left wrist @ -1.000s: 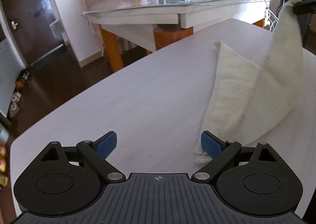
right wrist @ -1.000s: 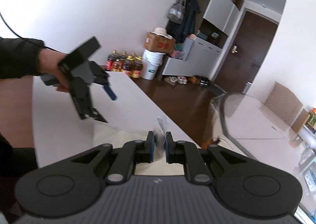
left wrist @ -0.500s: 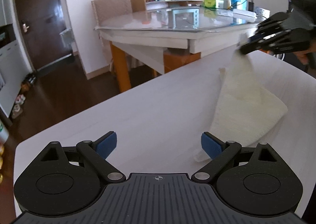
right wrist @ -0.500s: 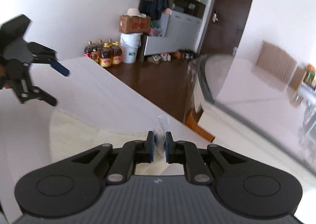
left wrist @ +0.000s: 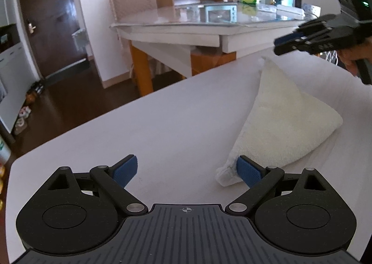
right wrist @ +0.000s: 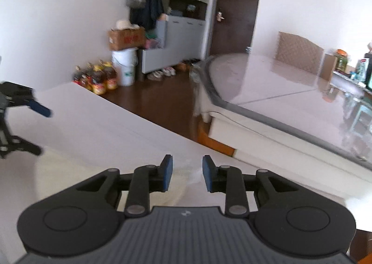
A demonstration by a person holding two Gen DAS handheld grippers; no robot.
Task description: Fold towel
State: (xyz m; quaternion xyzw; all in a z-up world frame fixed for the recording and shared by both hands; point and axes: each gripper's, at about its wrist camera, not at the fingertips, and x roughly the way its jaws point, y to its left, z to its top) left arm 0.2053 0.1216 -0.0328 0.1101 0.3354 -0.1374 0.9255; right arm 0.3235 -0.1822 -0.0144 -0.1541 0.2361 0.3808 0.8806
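One towel (left wrist: 279, 124), cream, lies folded into a triangle on the white table (left wrist: 162, 129). Left gripper (left wrist: 187, 169): fingers spread wide, gripping nothing; the right pad hides part of the towel's near corner. Right gripper (right wrist: 187, 173): fingers opening, clamping nothing; the towel's far tip beneath them is blurred, contact unclear. Its holder's hand (left wrist: 351, 59) is cut off at the frame edge.

no legible text anywhere
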